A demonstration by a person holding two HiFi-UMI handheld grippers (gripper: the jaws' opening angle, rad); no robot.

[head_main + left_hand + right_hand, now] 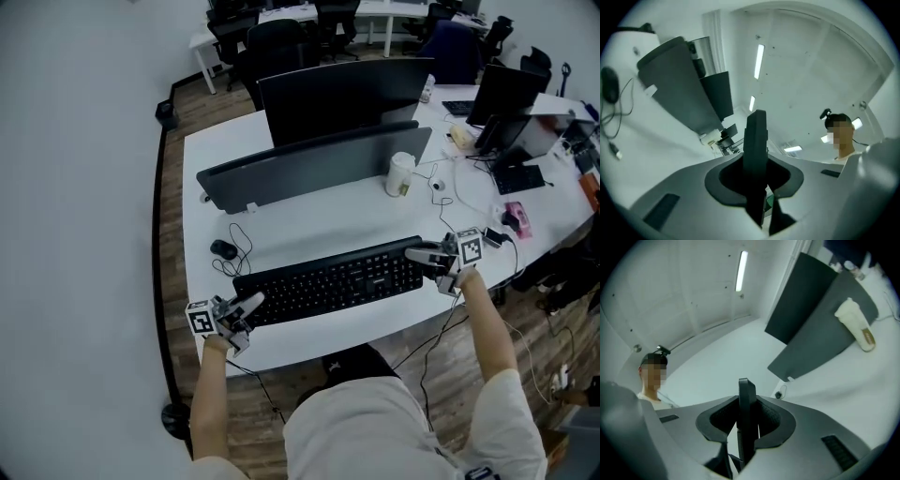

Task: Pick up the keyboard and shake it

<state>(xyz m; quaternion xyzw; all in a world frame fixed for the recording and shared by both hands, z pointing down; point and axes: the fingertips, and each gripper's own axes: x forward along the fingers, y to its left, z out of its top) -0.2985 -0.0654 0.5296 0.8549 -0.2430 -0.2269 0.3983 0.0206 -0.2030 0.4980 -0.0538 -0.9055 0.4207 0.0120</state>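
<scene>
A long black keyboard (328,281) lies across the near part of the white desk (309,214), and each of its ends sits in a gripper. My left gripper (246,307) is shut on the left end. At the right end, my right gripper (419,254) is shut too. In the left gripper view the keyboard (755,140) shows edge-on as a dark slab clamped between the jaws of the left gripper (757,190). The right gripper view has the same thin keyboard (746,404) edge pinched in the right gripper (746,430). Whether the keyboard is off the desk I cannot tell.
Behind the keyboard stand a grey divider panel (309,164) and a black monitor (342,94). A black mouse (223,249) with a looped cable lies at the left, a white cup (400,174) at the back right. Cables and a pink object (517,220) lie to the right.
</scene>
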